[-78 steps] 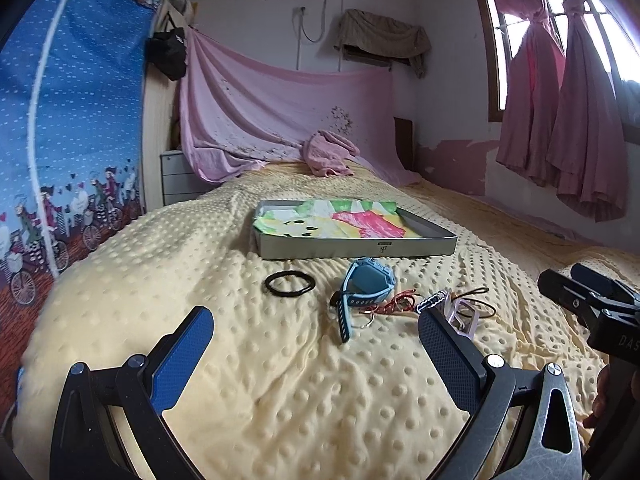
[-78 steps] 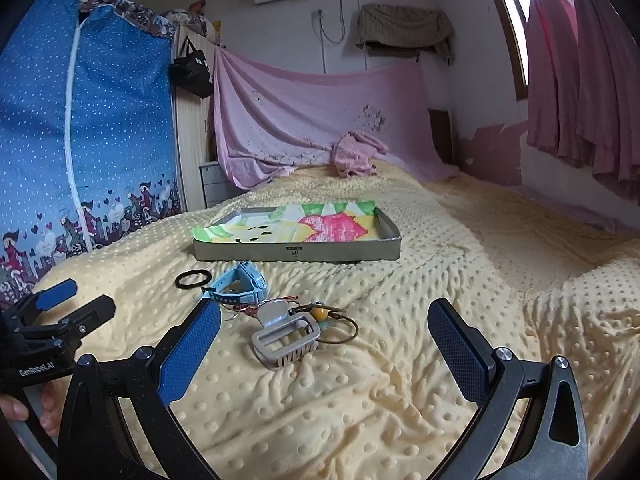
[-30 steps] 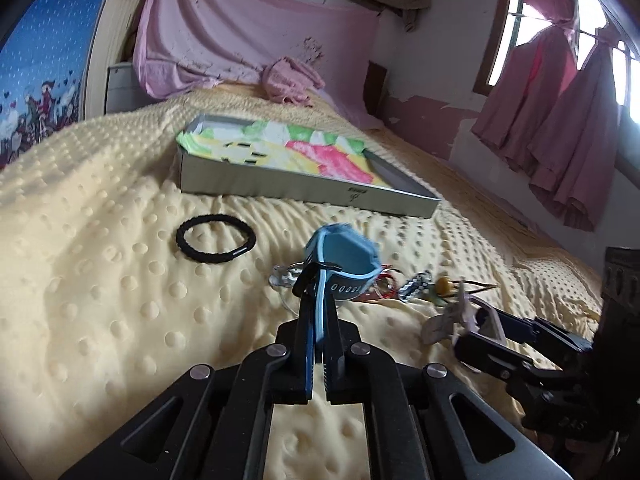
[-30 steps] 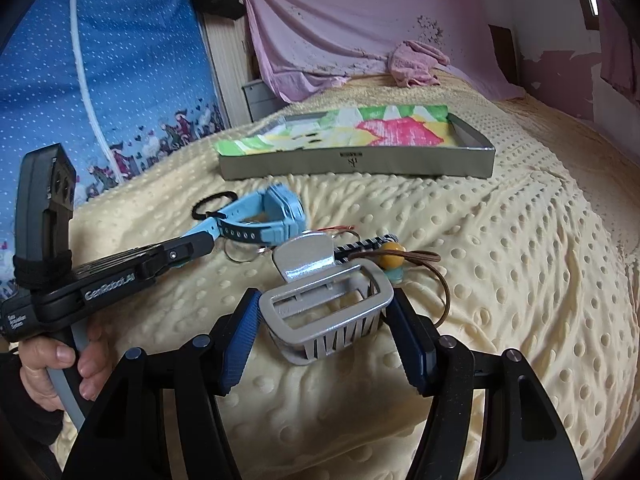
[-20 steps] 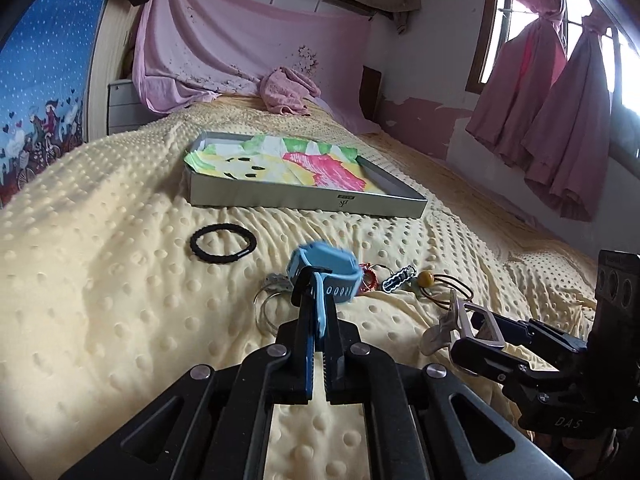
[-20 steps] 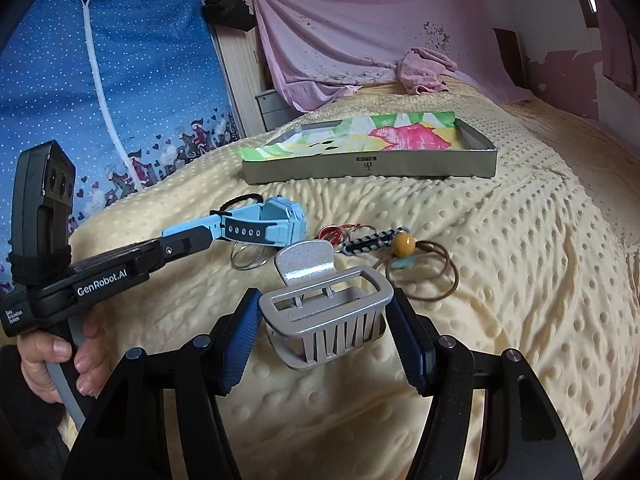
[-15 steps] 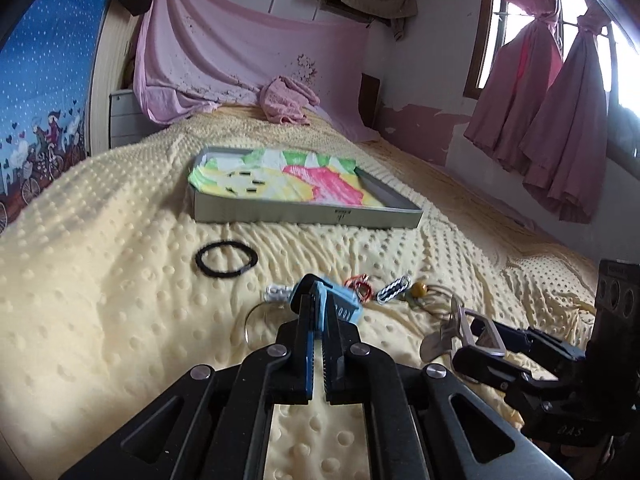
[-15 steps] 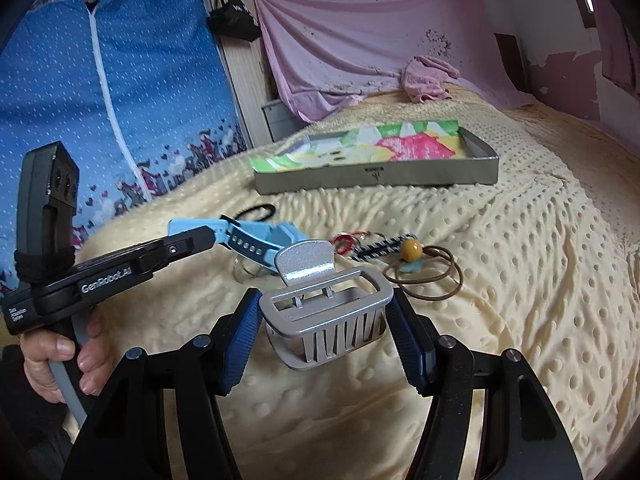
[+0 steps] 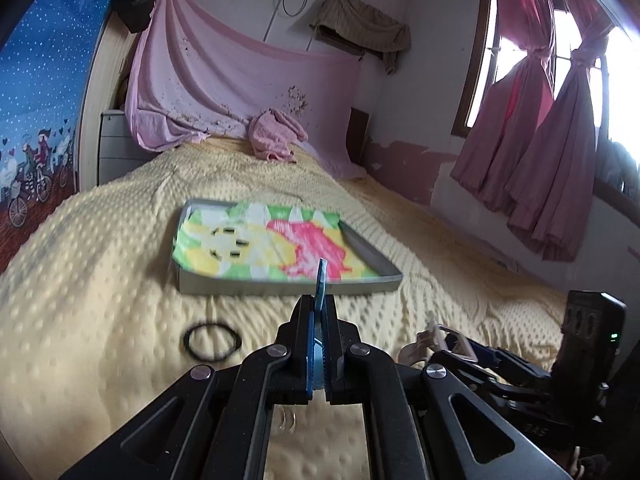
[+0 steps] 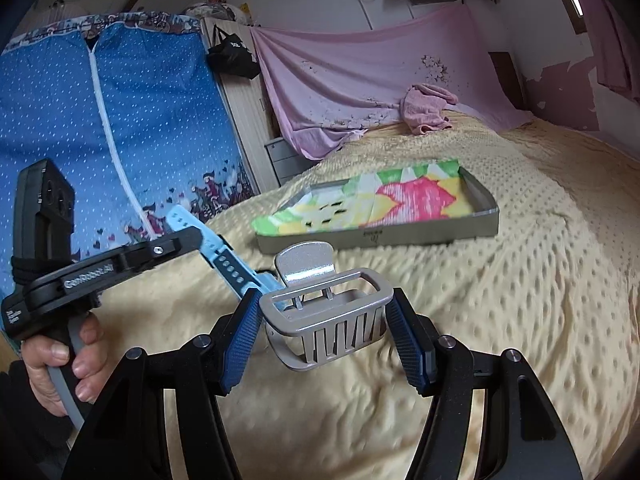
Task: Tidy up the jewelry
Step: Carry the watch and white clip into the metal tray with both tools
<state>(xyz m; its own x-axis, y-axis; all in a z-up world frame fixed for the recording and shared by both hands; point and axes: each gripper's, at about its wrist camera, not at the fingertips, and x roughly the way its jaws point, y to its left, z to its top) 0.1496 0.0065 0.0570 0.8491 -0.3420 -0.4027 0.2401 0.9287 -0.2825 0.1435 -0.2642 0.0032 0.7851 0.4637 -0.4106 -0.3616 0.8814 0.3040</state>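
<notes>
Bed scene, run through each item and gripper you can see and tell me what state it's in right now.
Left gripper: shut on the watch strap.
Watch: lifted off the bed, hanging from the strap.
Right gripper: shut on the claw clip.
Claw clip: held off the bed, its teeth closed.
Hair tie: lying flat on the blanket.
Tray: on the bed, lined with a colourful cloth, no jewelry in it.
</notes>
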